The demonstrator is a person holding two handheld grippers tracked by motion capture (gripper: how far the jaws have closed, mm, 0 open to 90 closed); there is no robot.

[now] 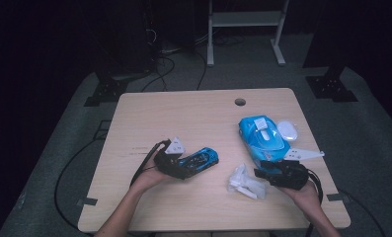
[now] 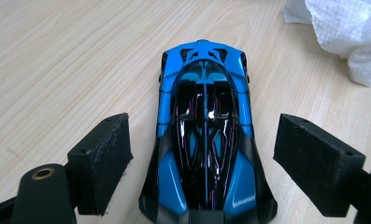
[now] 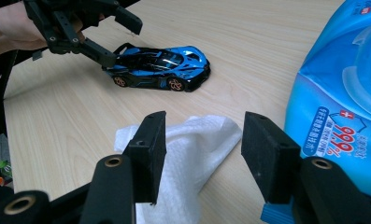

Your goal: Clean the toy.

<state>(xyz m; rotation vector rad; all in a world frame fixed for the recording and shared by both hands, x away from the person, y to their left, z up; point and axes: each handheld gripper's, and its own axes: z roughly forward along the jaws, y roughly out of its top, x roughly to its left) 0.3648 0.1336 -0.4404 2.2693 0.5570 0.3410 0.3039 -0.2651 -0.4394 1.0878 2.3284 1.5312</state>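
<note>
The toy car stands on its 4 wheels on the wooden counter, left of the middle in the high view. Its long axis runs slantwise there, from lower left to upper right, and in the left claw's view the car lies lengthwise between the 2 pads, one end toward the camera. It is blue and black, and small pale lettering on its body is too small to read.

The left claw is released: its pads flank the car with a gap on each side. The right claw is also released, its pads apart over a crumpled white wipe on the counter. Just beside the wipe lies a blue wipes pack printed "99.9%" in red, with Chinese characters I cannot read.
</note>
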